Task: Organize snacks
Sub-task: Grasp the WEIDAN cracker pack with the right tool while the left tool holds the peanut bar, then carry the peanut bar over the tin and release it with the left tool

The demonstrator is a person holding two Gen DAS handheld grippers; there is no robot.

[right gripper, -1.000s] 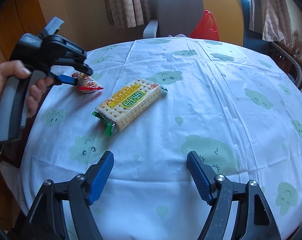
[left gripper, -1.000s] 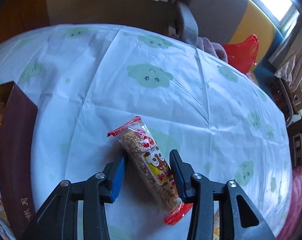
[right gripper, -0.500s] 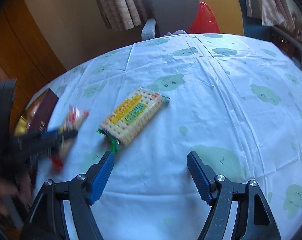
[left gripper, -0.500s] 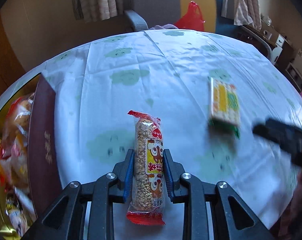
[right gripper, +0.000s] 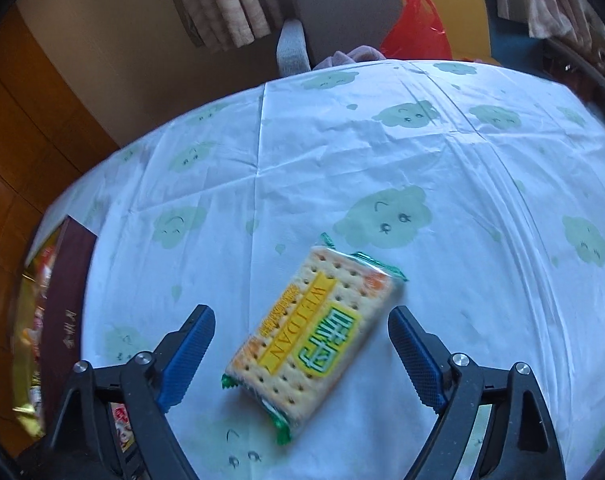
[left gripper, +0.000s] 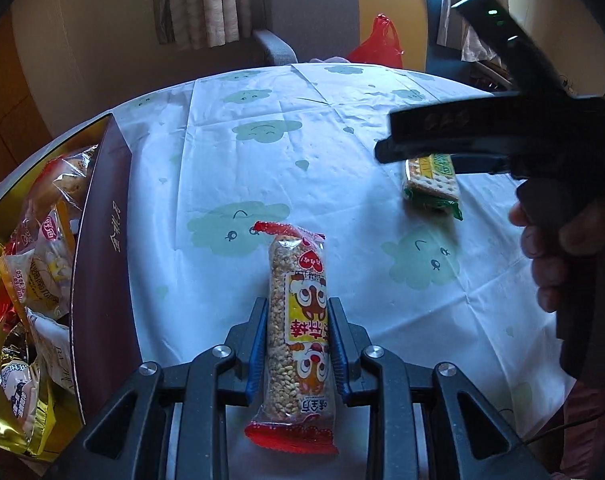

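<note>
So your left tool (left gripper: pixel 298 344) is clamped on the puffed-grain bar (left gripper: pixel 296 336), blue pads pressed against both long sides around its middle, red crimped ends sticking out near and far of the grip. The bar points straight away from you over the bench (left gripper: pixel 230 168) with its cloud-print cloth; can't tell from this angle whether it's lifted or touching the cloth. Off to the left of it there's the maroon box (left gripper: pixel 102 264), open, gold lining inside, and already stuffed with bagged snacks (left gripper: pixel 42 264). Your right tool (right gripper: pixel 302 356) is spread wide and its jaws have just been opening further. The cracker pack (right gripper: pixel 314 340) lies flat on the cloth between its two fingers, angled diagonally, green crimped ends at each corner, and neither pad is touching it, so nothing's gripped there. From the left camera you can see your right hand (left gripper: pixel 558 248) wrapped round that tool's handle, with the tool hanging right over the far end of the crackers. Past the far edge of the bench there's a grey and yellow chair (left gripper: pixel 314 12) with a red plastic bag (left gripper: pixel 376 46) on it.
</note>
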